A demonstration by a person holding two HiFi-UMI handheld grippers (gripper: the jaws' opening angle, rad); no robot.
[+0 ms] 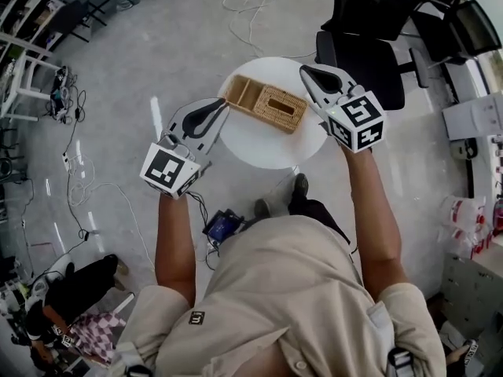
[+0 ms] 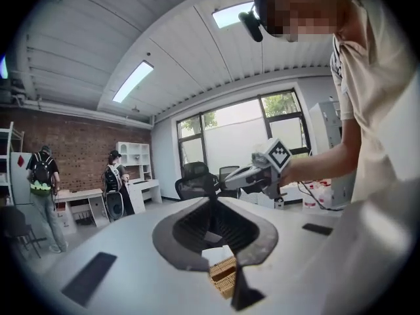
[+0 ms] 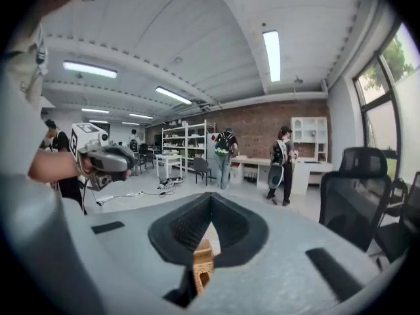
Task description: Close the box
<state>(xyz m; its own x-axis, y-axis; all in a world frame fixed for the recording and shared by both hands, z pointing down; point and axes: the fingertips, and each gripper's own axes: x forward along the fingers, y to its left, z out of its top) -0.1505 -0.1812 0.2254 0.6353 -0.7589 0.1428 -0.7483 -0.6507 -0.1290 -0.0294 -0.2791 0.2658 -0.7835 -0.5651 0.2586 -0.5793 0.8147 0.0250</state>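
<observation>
A woven wicker box (image 1: 266, 104) lies on a small round white table (image 1: 267, 146). Its left part is an open compartment, and its right part is covered by a woven top with a slot. My left gripper (image 1: 225, 104) hovers just left of the box's open end, jaws shut and empty. My right gripper (image 1: 305, 70) hangs just past the box's right end, also shut on nothing. In the left gripper view a corner of the box (image 2: 223, 275) shows below the jaws. In the right gripper view a narrow end of the box (image 3: 202, 262) shows the same way.
Black office chairs (image 1: 369, 45) stand beyond the table on the right. Cables (image 1: 247, 10) trail over the grey floor. A white shelf rack (image 1: 23, 38) stands far left. Several people (image 3: 283, 164) stand by desks against the brick wall.
</observation>
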